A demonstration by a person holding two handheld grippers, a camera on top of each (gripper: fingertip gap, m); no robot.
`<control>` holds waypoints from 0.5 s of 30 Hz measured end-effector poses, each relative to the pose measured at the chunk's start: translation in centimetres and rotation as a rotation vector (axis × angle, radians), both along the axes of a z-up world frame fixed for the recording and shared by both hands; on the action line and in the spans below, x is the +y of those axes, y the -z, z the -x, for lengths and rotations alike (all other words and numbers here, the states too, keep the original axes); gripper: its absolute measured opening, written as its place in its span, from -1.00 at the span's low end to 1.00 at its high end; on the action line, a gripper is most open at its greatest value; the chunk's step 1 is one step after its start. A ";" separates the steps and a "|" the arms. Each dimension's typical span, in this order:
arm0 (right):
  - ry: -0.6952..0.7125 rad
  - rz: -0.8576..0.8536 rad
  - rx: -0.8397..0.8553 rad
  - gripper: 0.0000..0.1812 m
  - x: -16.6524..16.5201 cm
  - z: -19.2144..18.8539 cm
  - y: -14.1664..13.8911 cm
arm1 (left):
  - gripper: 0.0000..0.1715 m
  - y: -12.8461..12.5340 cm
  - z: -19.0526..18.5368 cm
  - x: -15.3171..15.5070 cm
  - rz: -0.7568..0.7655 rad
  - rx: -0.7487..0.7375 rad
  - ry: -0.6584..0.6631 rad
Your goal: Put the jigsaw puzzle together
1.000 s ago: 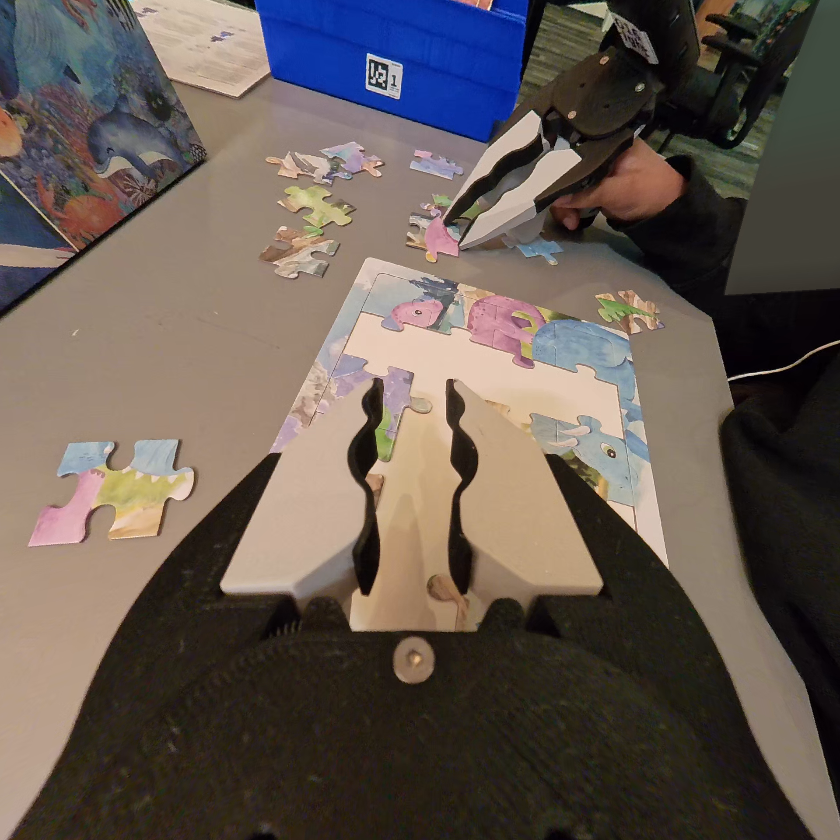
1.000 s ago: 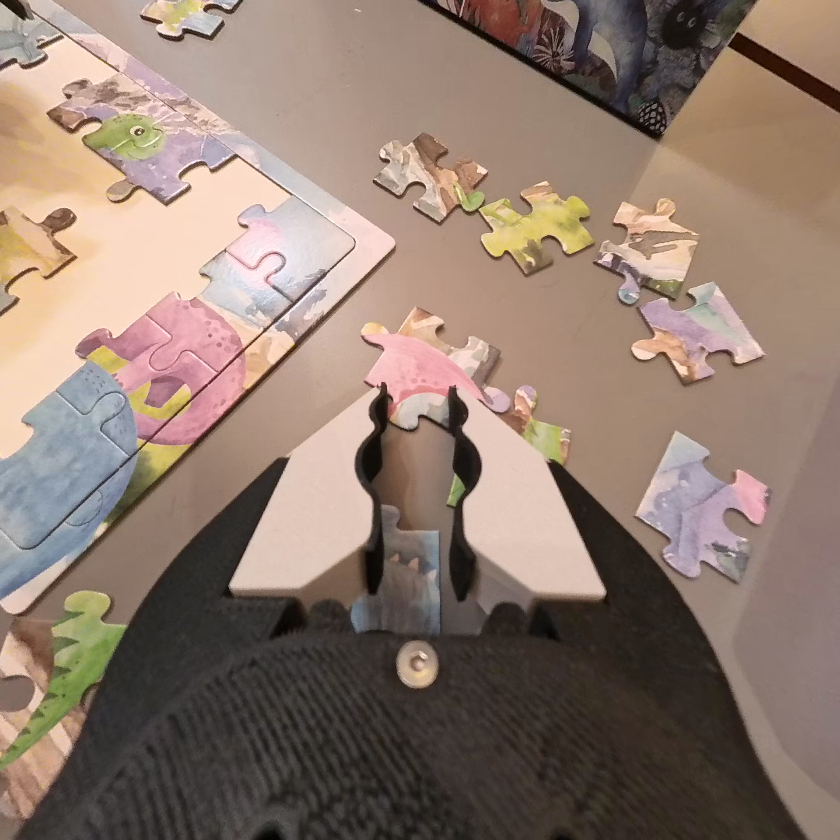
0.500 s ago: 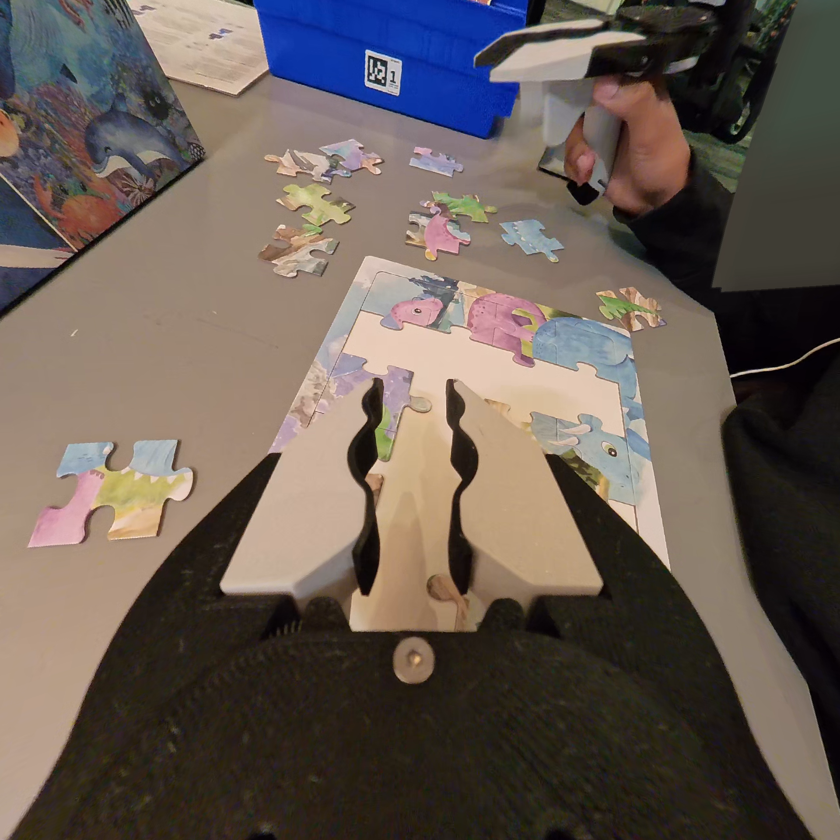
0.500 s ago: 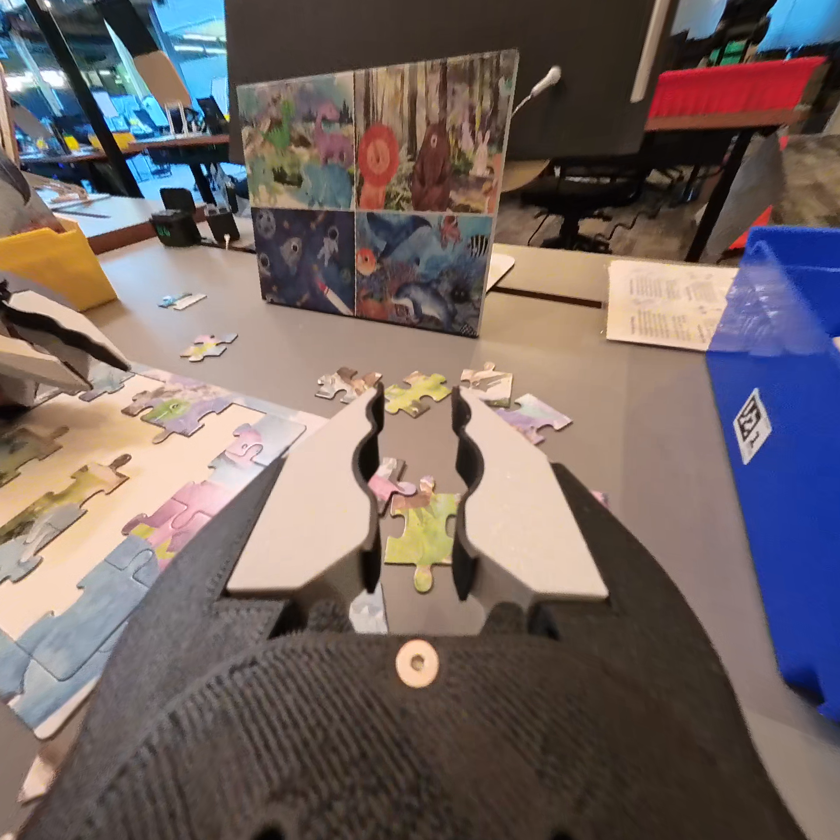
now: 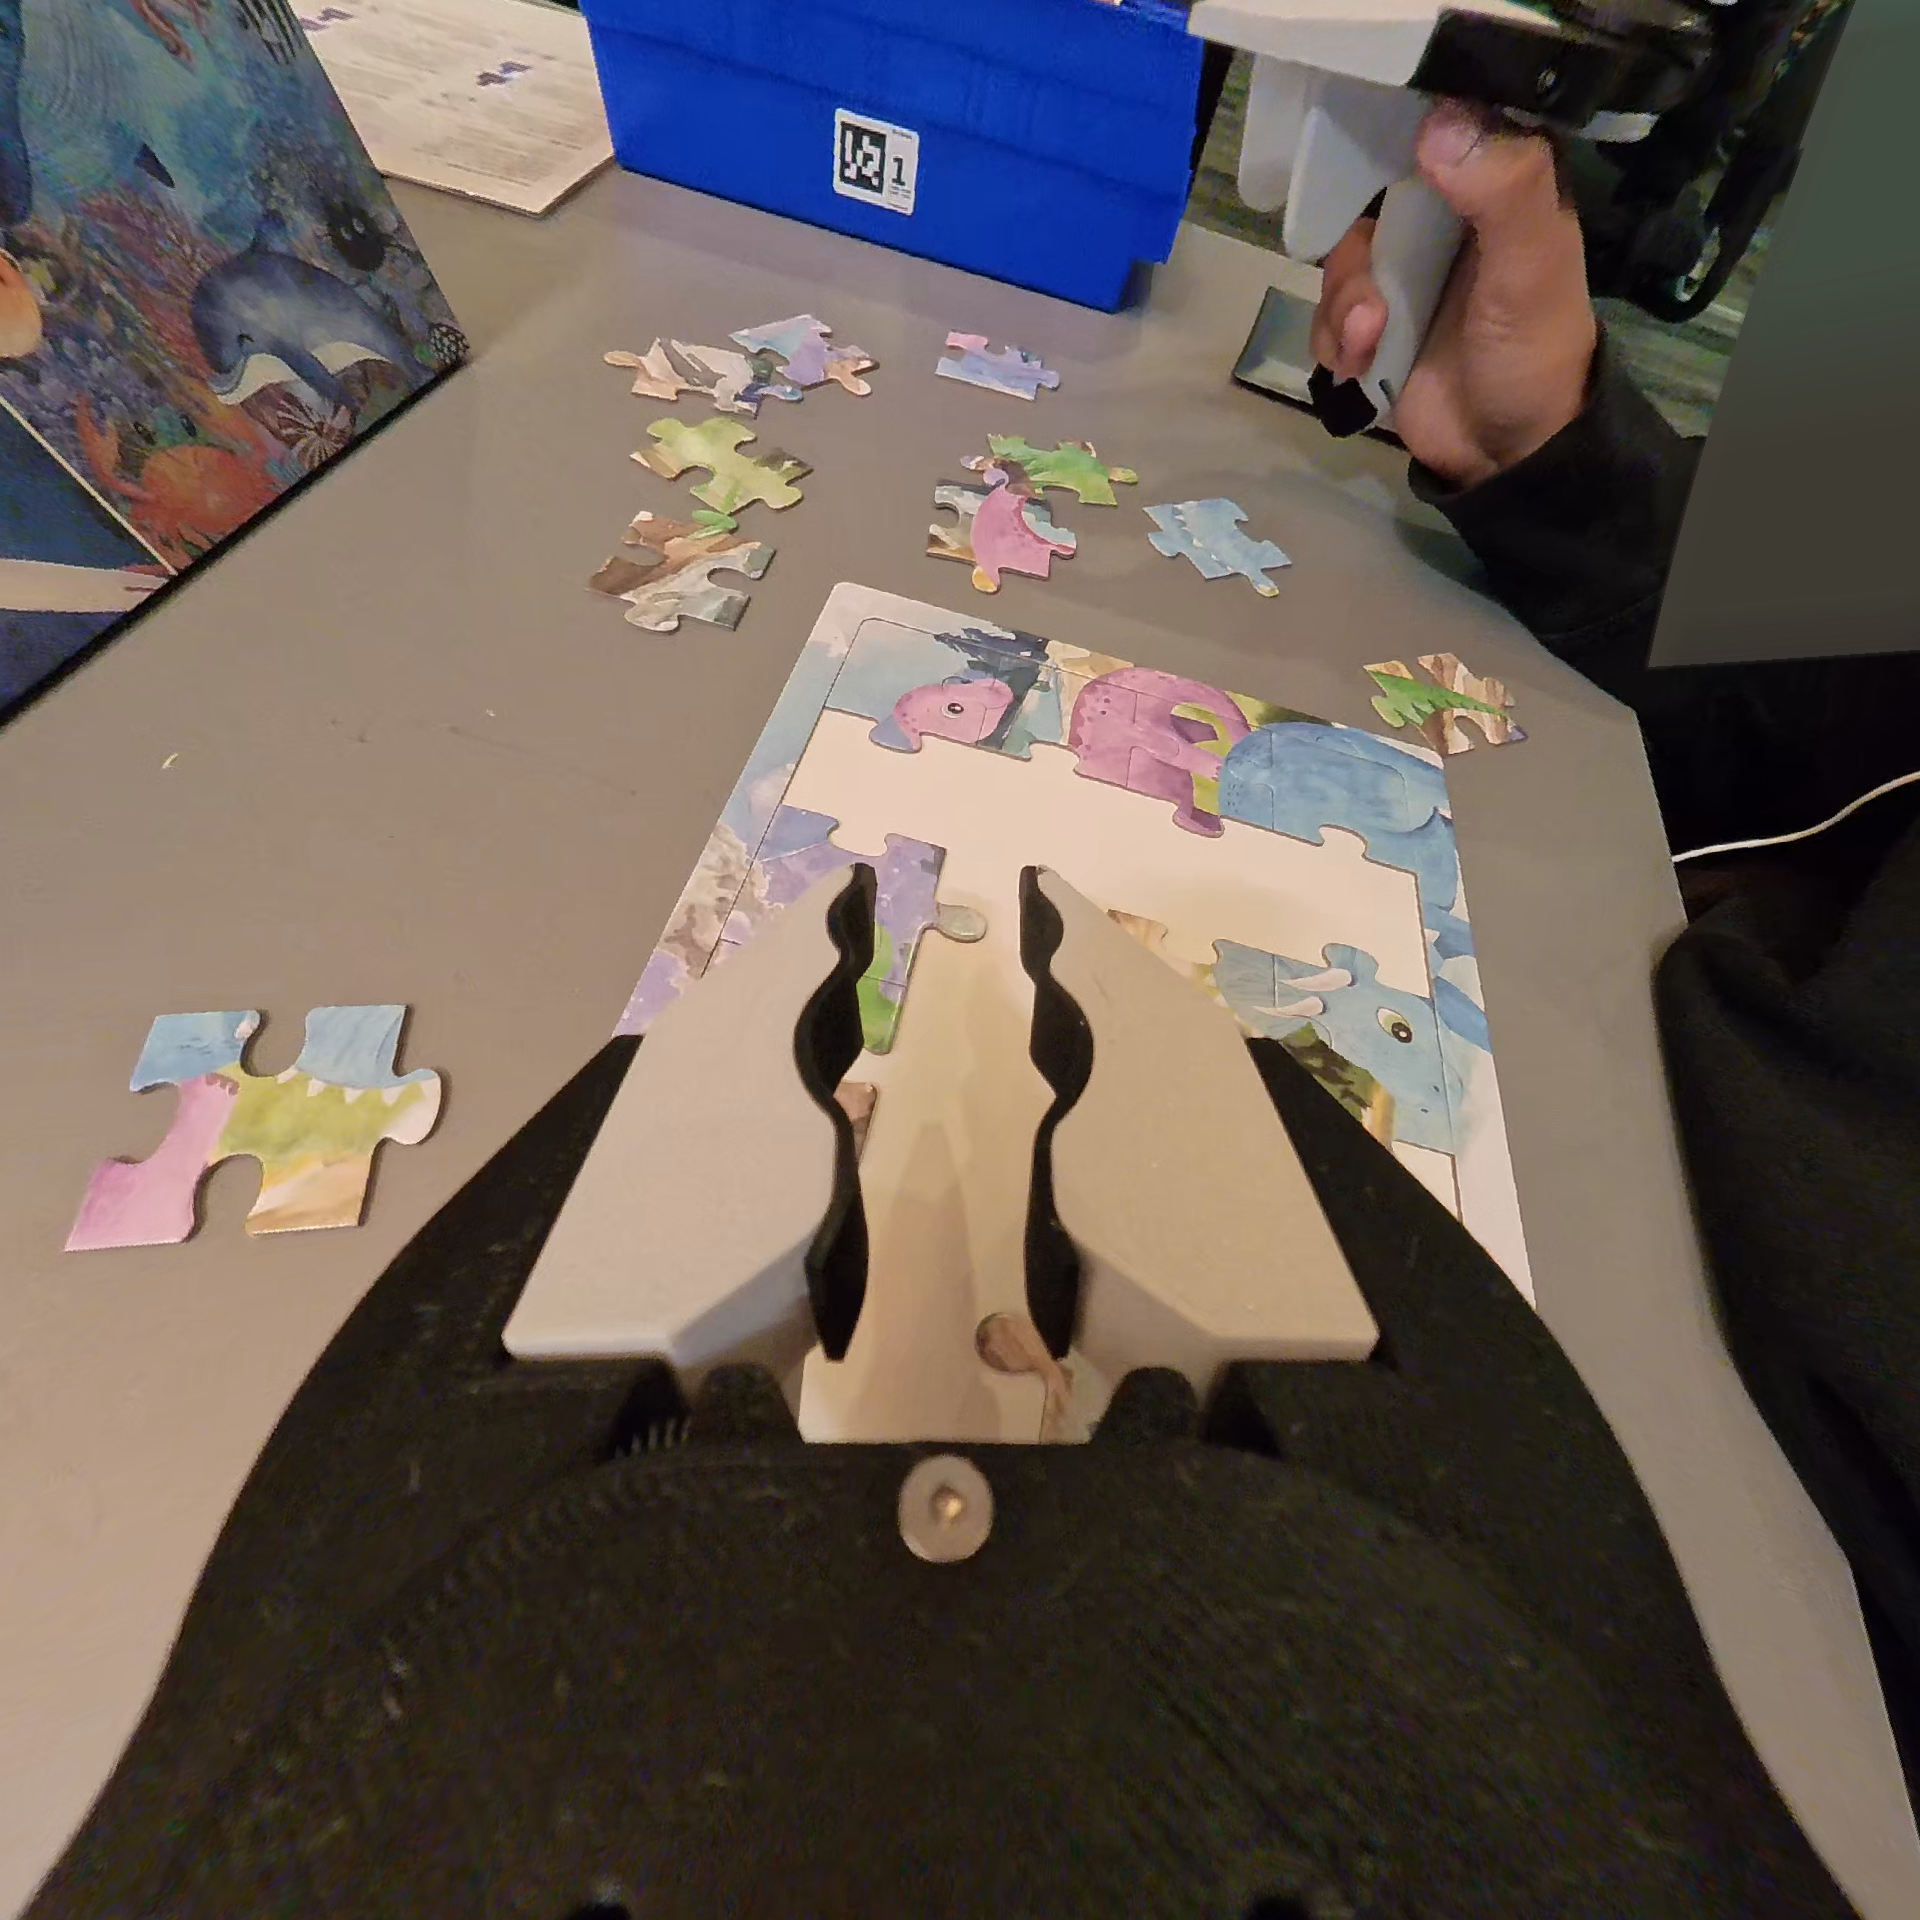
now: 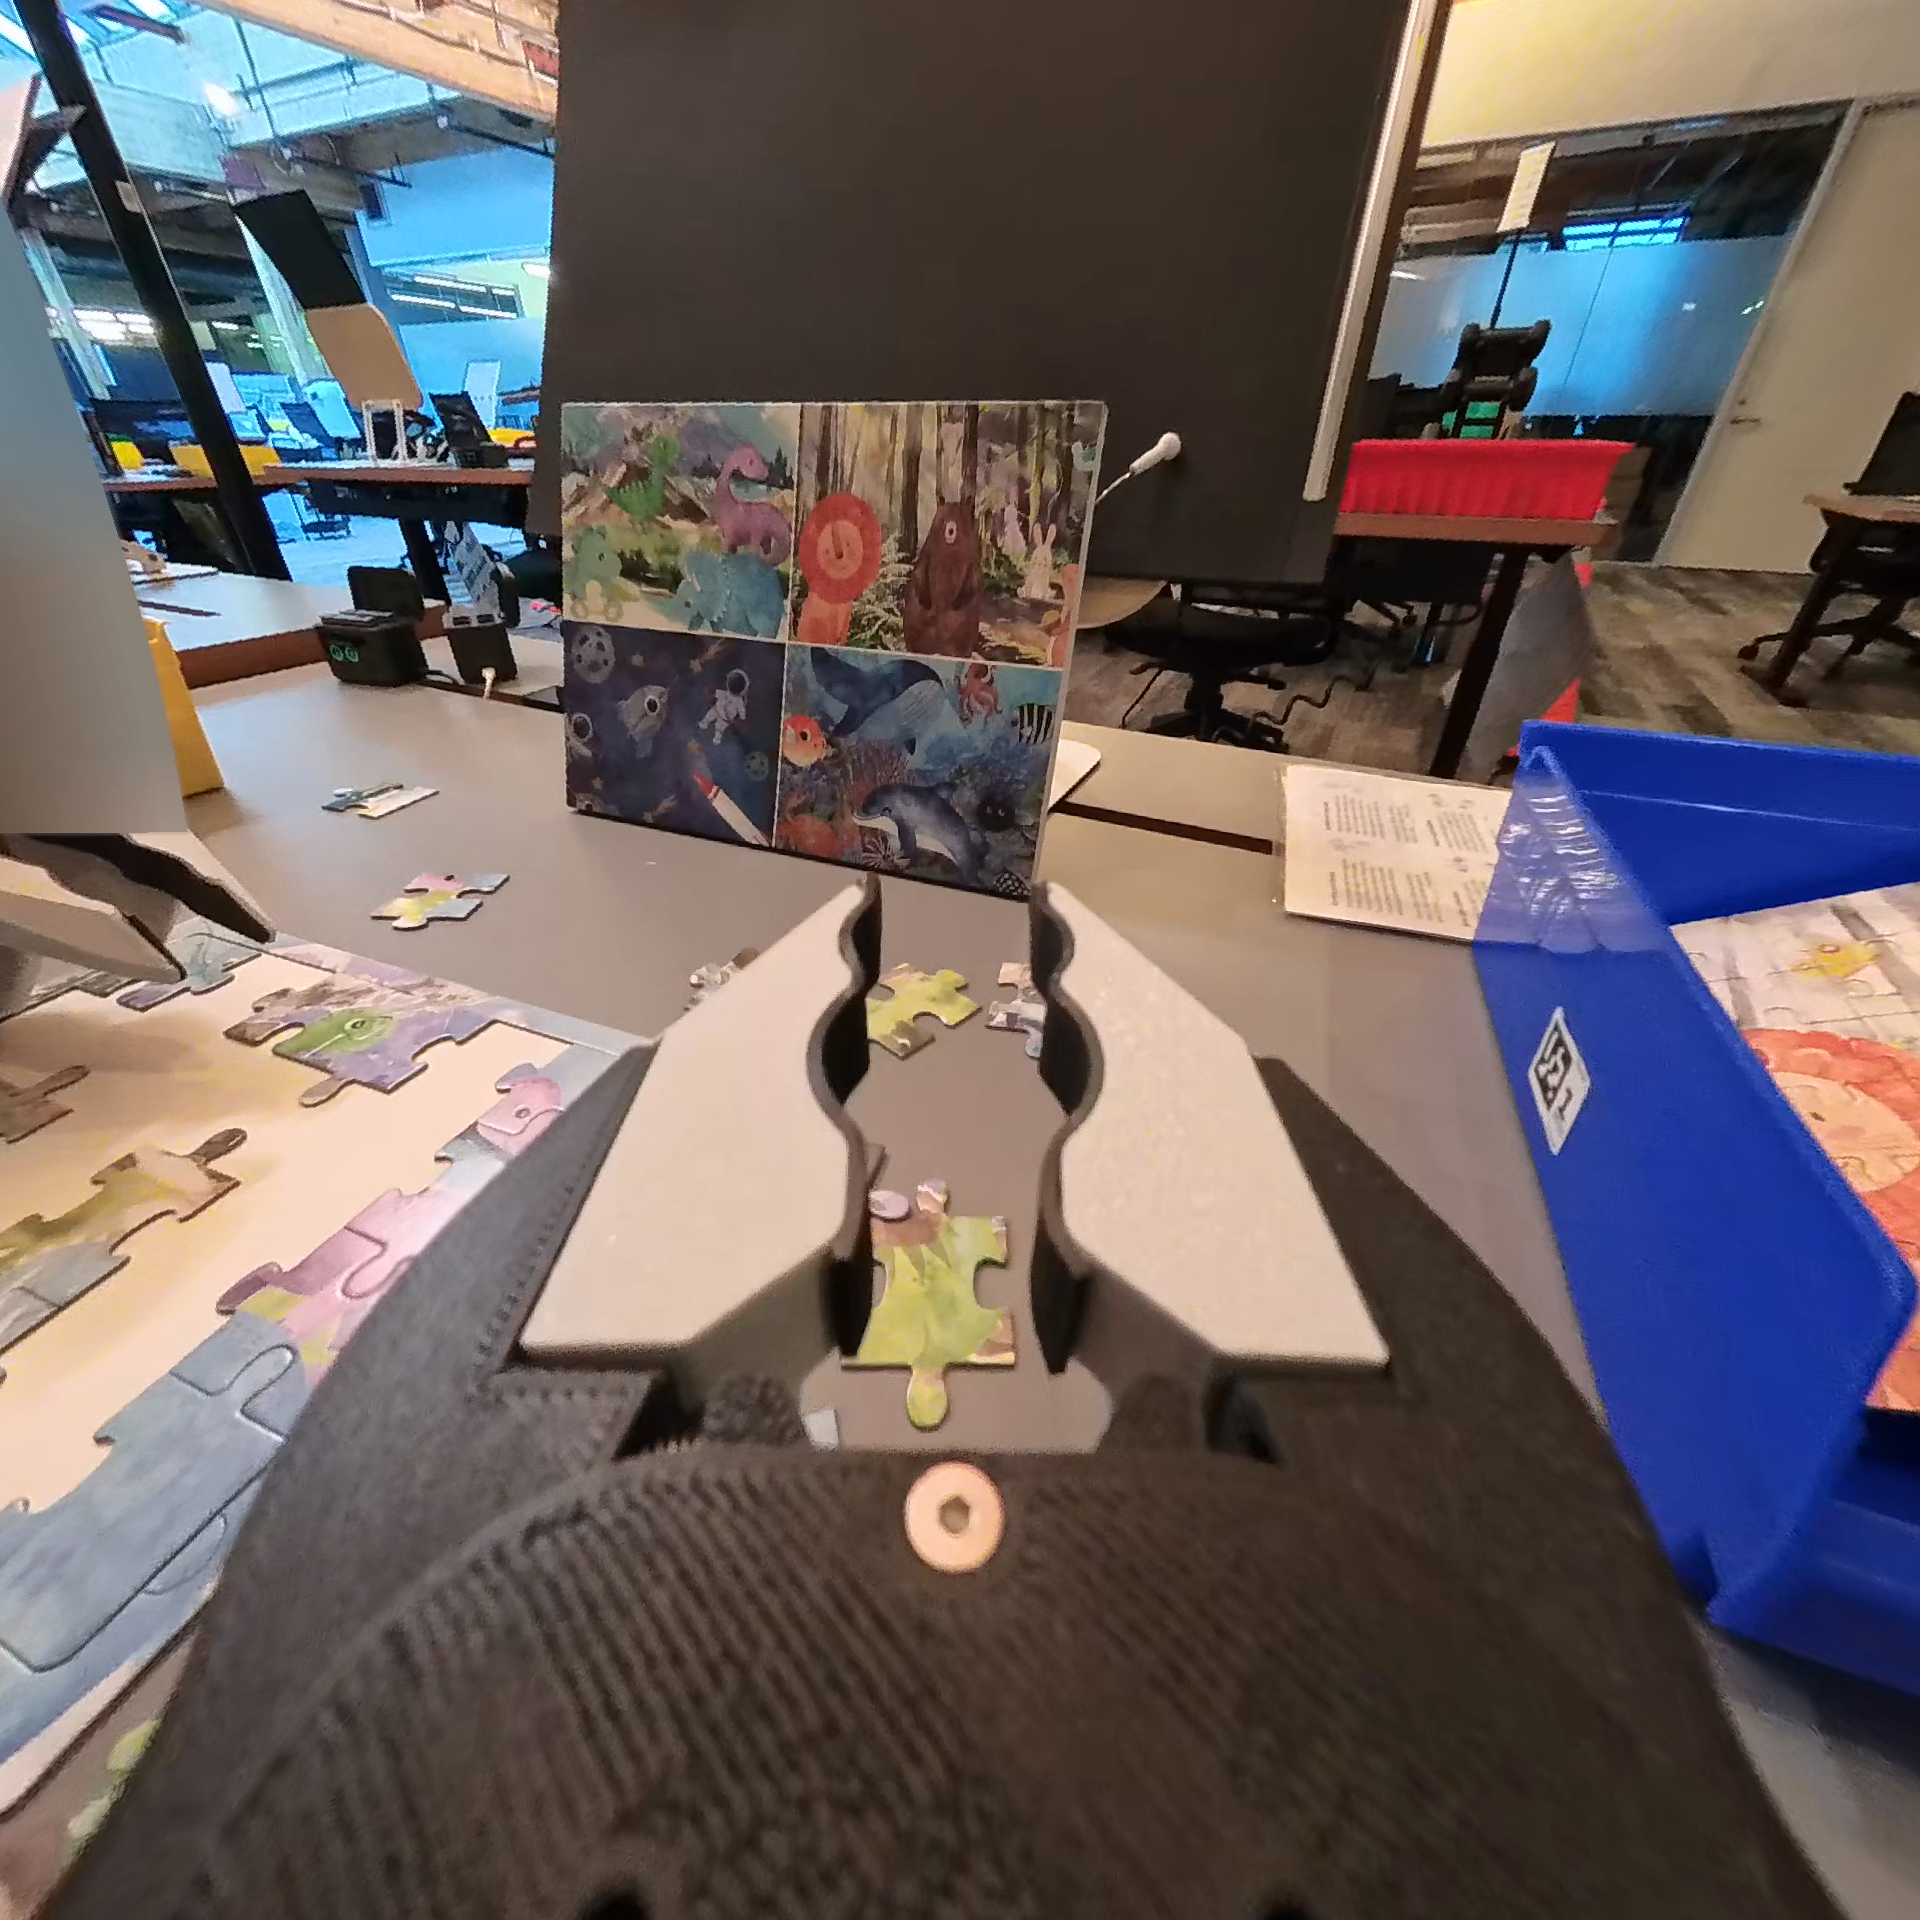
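On the grey table (image 5: 436, 727): one puzzle board (image 5: 1101, 831), partly filled, with dinosaur pieces seated along its far edge and right side and a purple-green piece (image 5: 894, 914) at its left; the cream middle is bare.

Left gripper (image 5: 945, 883): low over the near part of the board, jaws parted, nothing between them.

Right gripper (image 6: 951, 899): raised above the table and levelled toward the room, jaws parted and empty. From the left wrist view its white body is seen at top right, held in a person's hand (image 5: 1475, 312) with a dark sleeve.

Loose pieces, beyond the board's far edge: pink dinosaur piece (image 5: 1003, 535) touching a green piece (image 5: 1055, 462); light blue piece (image 5: 1216, 540) just beside them; yellow-green piece (image 5: 722, 462); brown-grey piece (image 5: 675, 571); pale lilac pieces near the bin.

Loose pieces, elsewhere: green-and-brown piece (image 5: 1444, 701) off the board's right corner; large joined blue, pink and yellow piece (image 5: 255, 1127) well apart to the left.

Blue bin (image 5: 894, 135): far side of the table, a square marker tag on its wall, another puzzle lying inside.

Picture box (image 6: 821, 634): upright, four illustrated panels.

Printed sheet (image 6: 1382, 842): flat beside the bin.
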State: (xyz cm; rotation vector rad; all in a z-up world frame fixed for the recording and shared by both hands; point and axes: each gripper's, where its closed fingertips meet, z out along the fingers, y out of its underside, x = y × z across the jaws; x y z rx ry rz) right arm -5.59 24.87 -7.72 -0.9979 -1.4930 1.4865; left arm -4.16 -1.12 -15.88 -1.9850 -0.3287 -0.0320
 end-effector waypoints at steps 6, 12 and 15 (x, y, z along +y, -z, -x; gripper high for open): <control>0.051 0.011 -0.015 -0.68 1.0 0.3 0.3 | -0.70 0.0 0.0 0.0 0.001 0.000 0.000; 0.043 0.054 -0.026 -0.66 1.3 0.3 0.3 | -0.70 0.1 0.0 0.0 0.005 0.003 0.001; 0.040 0.044 -0.037 -0.65 1.1 0.4 0.6 | -0.70 0.1 0.0 0.0 0.006 0.003 0.001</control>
